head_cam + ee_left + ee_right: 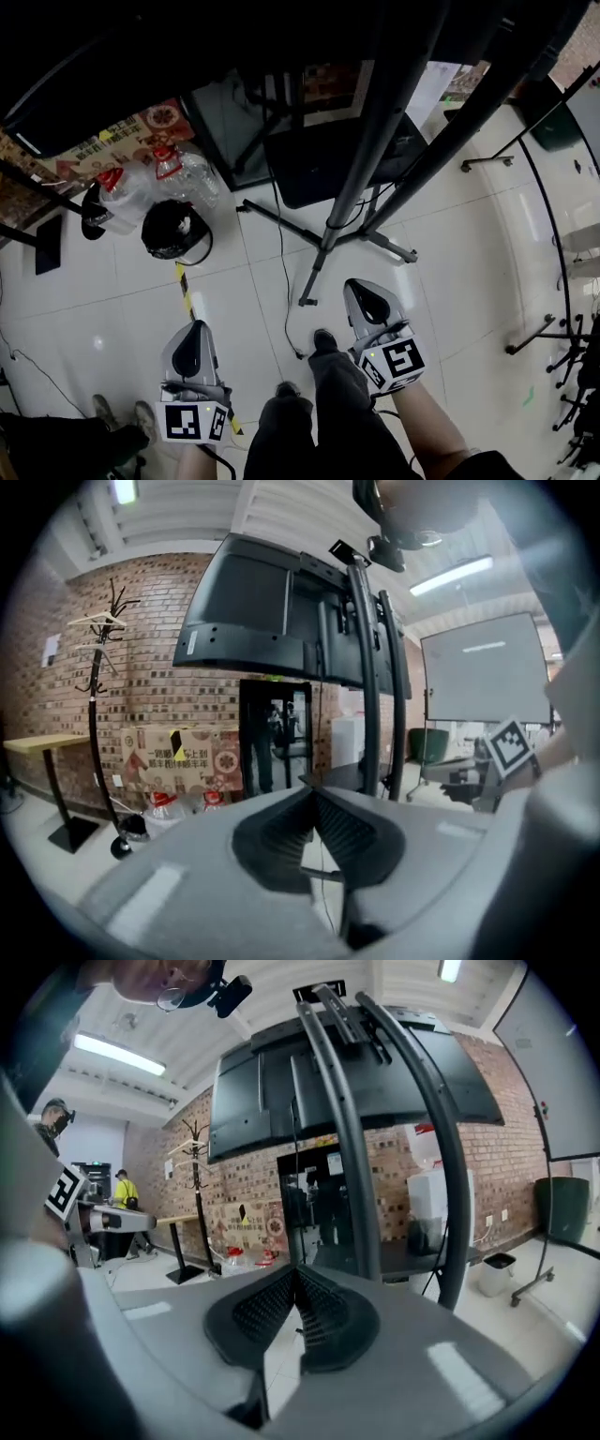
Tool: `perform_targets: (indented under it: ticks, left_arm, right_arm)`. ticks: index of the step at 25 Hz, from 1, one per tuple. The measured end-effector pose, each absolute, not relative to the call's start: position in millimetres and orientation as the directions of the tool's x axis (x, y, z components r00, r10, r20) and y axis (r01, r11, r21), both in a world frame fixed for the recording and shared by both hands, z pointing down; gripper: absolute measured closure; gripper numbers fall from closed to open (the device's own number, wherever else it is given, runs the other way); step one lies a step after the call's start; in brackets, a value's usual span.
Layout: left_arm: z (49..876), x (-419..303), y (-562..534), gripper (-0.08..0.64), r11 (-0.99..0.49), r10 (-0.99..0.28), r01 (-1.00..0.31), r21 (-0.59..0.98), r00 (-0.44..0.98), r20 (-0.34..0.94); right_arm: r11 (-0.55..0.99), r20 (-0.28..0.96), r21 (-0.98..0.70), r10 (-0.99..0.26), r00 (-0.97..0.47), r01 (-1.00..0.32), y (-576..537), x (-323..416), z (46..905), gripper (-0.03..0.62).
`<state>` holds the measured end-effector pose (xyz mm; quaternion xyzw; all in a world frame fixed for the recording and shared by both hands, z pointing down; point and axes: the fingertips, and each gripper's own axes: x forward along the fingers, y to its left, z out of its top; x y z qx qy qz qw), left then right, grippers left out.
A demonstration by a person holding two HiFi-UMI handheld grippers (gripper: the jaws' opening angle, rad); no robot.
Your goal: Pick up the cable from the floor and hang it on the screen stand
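While the person is standing on the white tiled floor with both shoes near six o'clock in the head view, both tongs are being held out just ahead of the knees, tipping slightly downward. The left tongs are hanging at about seven o'clock. In the left gripper view their ribbed pads are meeting at the tips, closed tight and gripping nothing. The right tongs are hanging at about five o'clock and are likewise pressed together and empty in the right gripper view.

Between the two tongs, the cable is lying loose on the floor as a thin black line. It is starting just beside the front shoe and running off toward twelve o'clock, and neither pair of tongs is touching it. A strip of yellow-and-black tape is lying on the tiles at eleven o'clock from the left tongs.

Farther out at twelve o'clock, the screen stand is spreading its black legs over the tiles and sending its poles up toward the camera. Both gripper views are showing a dark screen mounted on it. Beyond, toward ten o'clock, a round black object is sitting near clear bottles with red caps, and a printed cardboard box is standing behind them.
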<state>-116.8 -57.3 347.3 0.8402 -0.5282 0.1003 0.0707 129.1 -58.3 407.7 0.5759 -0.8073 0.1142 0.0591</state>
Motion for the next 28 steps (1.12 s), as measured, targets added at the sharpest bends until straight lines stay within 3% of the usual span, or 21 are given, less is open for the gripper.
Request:
perform_targets:
  ticks: [8, 17, 22, 28]
  left_arm:
    - [490, -147, -72, 0.555, -0.368, -0.885, -0.93, 0.005, 0.351, 0.306]
    - [622, -166, -75, 0.555, -0.346, -0.902, -0.938, -0.012, 0.329, 0.279]
    - [682, -168, -88, 0.554, -0.361, -0.902, -0.933, 0.01, 0.352, 0.251]
    - [730, -172, -81, 0.555, -0.424, -0.882, -0.896, -0.132, 0.375, 0.284]
  right_arm:
    - [0.433, 0.364, -0.123, -0.818, -0.446, -0.893, -87, 92, 582, 0.58]
    - [0.49, 0.487, -0.234, -0.688, -0.538, -0.84, -102, 67, 773, 0.488]
    - [0.486, 0.506, -0.317, -0.639, -0.579, -0.815, -107, 48, 842, 0.453]
    - [0.494, 0.55, -0.356, -0.576, -0.605, -0.793, -117, 28, 901, 0.439]
